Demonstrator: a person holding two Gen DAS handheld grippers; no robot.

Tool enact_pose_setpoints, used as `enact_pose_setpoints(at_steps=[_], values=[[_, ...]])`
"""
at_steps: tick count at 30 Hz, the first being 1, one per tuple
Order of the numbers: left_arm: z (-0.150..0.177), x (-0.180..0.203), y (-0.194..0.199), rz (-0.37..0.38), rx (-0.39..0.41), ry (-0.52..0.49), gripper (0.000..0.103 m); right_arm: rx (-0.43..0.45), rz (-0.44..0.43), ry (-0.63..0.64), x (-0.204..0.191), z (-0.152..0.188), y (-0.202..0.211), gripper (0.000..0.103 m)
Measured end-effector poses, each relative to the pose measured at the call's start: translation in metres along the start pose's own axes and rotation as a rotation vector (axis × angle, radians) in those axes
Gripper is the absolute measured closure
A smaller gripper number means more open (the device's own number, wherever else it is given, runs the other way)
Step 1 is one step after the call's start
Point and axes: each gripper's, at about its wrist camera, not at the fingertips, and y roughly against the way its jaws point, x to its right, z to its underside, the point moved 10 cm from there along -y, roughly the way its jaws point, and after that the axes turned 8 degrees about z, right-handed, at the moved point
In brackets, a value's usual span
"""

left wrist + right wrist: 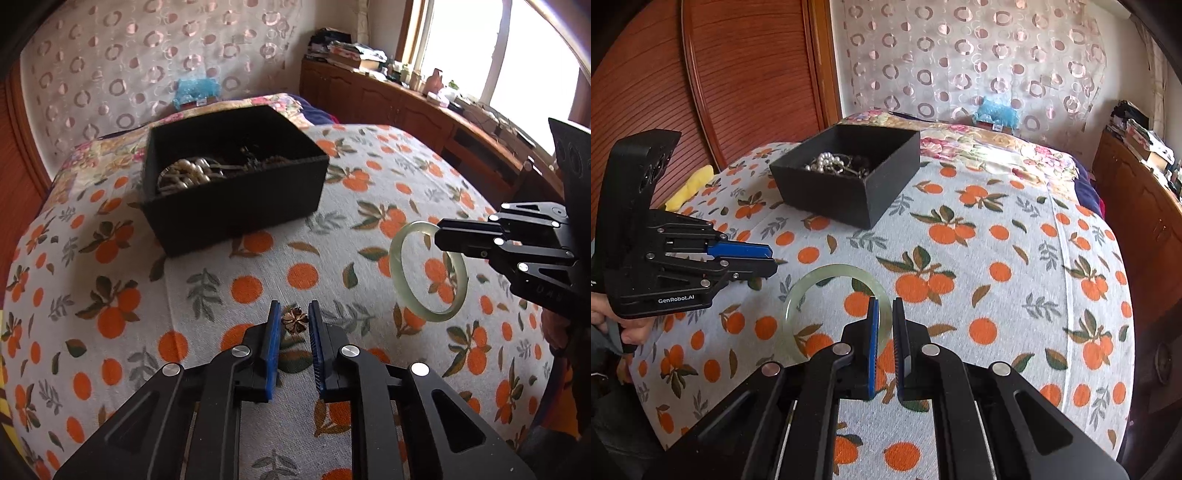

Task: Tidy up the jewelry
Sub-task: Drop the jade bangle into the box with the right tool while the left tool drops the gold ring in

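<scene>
A black open box (pixel 236 199) holding pearls (pixel 192 173) and dark chains sits on the orange-print bedspread; it also shows in the right wrist view (pixel 849 177). My right gripper (pixel 885 306) is shut on a pale green jade bangle (pixel 812 280), holding it above the bed; the left wrist view shows the bangle (pixel 428 273) and the right gripper (pixel 439 232) too. My left gripper (pixel 294 308) holds a small bronze flower-shaped piece (pixel 294 320) between its blue pads. It also appears in the right wrist view (pixel 772 260).
The bedspread (pixel 997 295) covers a rounded bed with a floral quilt (pixel 979 144) behind the box. A wooden cabinet (pixel 406 107) with clutter stands at the right under a window. A wooden headboard (pixel 738 74) and a yellow item (pixel 690 188) are at the left.
</scene>
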Motion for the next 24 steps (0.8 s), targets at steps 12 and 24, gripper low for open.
enact_pose_setpoints(at_steps=[12, 24], values=[[-0.048, -0.03, 0.031, -0.047, 0.113, 0.022, 0.089, 0.122, -0.004, 0.031, -0.001, -0.083, -0.001, 0.094], [-0.077, -0.065, 0.039, -0.088, 0.159, 0.059, 0.089, 0.127, -0.01, 0.065, -0.016, -0.136, -0.051, 0.094]])
